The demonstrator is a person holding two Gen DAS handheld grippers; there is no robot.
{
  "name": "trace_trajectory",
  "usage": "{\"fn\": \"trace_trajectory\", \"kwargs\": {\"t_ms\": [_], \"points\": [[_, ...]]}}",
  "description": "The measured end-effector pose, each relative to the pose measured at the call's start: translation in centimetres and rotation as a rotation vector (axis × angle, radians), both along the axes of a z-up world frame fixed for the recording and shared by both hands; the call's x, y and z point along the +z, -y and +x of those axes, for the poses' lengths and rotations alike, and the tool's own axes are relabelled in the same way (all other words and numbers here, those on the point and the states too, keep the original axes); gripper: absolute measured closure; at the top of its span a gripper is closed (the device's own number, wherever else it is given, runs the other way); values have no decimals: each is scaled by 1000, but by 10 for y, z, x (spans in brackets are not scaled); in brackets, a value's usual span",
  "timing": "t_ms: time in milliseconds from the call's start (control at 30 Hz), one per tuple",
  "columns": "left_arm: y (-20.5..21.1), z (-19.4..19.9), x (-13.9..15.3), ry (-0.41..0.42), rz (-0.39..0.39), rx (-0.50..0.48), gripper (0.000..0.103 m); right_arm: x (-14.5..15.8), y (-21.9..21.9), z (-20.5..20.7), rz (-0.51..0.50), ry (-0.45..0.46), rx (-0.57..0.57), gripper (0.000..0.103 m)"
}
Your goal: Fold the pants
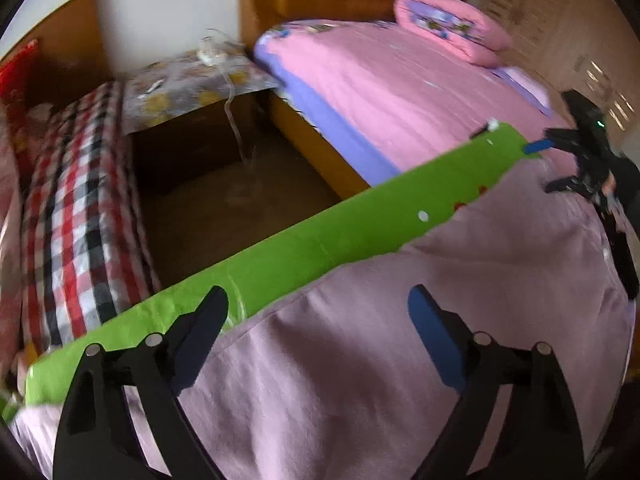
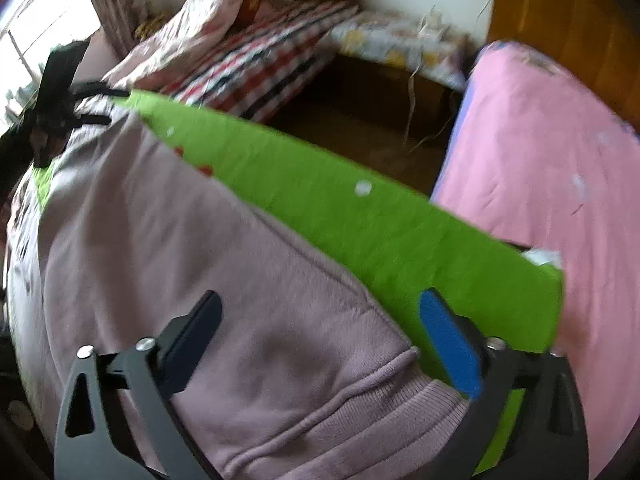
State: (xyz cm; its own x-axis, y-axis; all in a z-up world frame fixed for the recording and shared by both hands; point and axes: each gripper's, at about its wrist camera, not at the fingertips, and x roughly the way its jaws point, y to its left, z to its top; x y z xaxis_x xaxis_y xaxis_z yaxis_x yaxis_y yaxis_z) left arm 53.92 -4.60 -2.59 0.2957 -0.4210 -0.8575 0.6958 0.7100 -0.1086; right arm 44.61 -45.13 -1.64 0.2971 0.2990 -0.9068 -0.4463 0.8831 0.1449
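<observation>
Pale lilac sweatpants (image 1: 400,340) lie spread on a green-covered table (image 1: 300,248). My left gripper (image 1: 320,328) is open just above the fabric near the table's far edge, holding nothing. My right gripper (image 2: 320,332) is open over the ribbed cuff (image 2: 360,412) of the pants (image 2: 200,260), holding nothing. In the left wrist view the right gripper (image 1: 560,164) shows at the far right end of the pants. In the right wrist view the left gripper (image 2: 60,108) shows at the far left end. Both views are motion-blurred.
Beyond the green table's (image 2: 340,220) far edge is a gap of brown floor (image 1: 240,200). A pink bed (image 1: 400,92) stands at the right, a checked bed (image 1: 80,220) at the left, and a nightstand (image 1: 192,84) with a floral cover between them.
</observation>
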Motion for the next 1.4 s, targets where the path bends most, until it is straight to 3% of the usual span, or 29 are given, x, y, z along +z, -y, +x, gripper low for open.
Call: {"fn": "trace_trajectory", "kwargs": {"t_ms": [100,133,167,233,333,433,533,700,733,767,800,833,867,933,1000,1067,1167,1300,1400], "points": [[-1,0,-5,-36,4,-90,23,1,1,-6,18,9,39,41],[-1,-5,-7,-34,13,-107,23,3,4,-9,20,17,34,62],[-2,-3,-8,-32,21,-124,24,6,6,-14,-2,50,24,75],[-5,0,-6,-26,30,-140,24,19,1,-31,-45,132,44,84],[-12,6,-3,-16,30,-151,23,43,-19,-67,-159,282,66,87],[-10,7,1,-19,34,-192,17,66,-26,-97,-226,425,-4,88],[-8,9,3,-29,17,-214,17,86,-24,-122,-217,538,-83,89],[-6,11,-5,-102,-20,-225,20,102,-26,-149,-211,631,-156,89],[-7,10,-9,-121,-19,-218,28,103,-27,-151,-213,630,-165,89],[-11,8,-12,-152,-36,-215,61,103,-28,-151,-214,628,-170,89],[-14,4,-11,-155,-45,-208,87,102,-30,-152,-216,625,-171,89],[-16,-3,-7,-114,-31,-197,88,102,-38,-151,-225,624,-168,89],[-19,-16,2,-40,-4,-186,94,101,-41,-154,-240,628,-168,89],[-27,-46,26,90,16,-157,95,107,-45,-160,-241,640,-178,89],[-39,-91,66,286,35,-92,95,116,-44,-172,-217,662,-196,89],[-50,-155,107,475,74,-58,95,125,-44,-198,-190,690,-206,88],[-59,-259,138,616,105,-65,95,135,-38,-240,-144,724,-234,88],[-60,-377,124,647,135,-95,95,129,-28,-302,-94,718,-276,88],[-60,-421,85,561,107,-75,95,103,-28,-345,-92,663,-306,88]]}}
